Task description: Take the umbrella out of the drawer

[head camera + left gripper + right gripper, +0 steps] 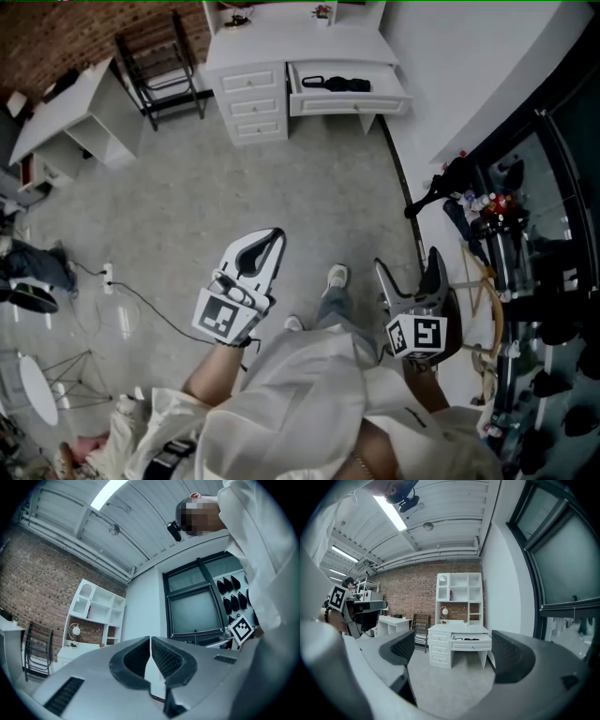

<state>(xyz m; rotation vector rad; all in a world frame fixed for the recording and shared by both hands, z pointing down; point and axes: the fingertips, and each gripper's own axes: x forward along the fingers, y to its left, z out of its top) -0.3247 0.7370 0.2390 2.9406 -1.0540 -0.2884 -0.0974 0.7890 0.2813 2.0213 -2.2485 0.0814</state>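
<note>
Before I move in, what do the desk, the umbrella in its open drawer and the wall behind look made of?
Desk: probably painted wood or board, matte white, with panelled drawer fronts and small knobs.
Umbrella: black and dull, likely fabric folded up tight; it is too small in view to be sure.
Wall: bare red-brown brick, with the mortar lines visible.

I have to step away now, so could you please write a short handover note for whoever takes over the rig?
Left tool: shut, empty.
Right tool: open, empty.
Umbrella lies in the open drawer of the white desk, far ahead of both tools.
Done: drawer open.
Left to do: approach, grip the umbrella, lift it out.
</note>
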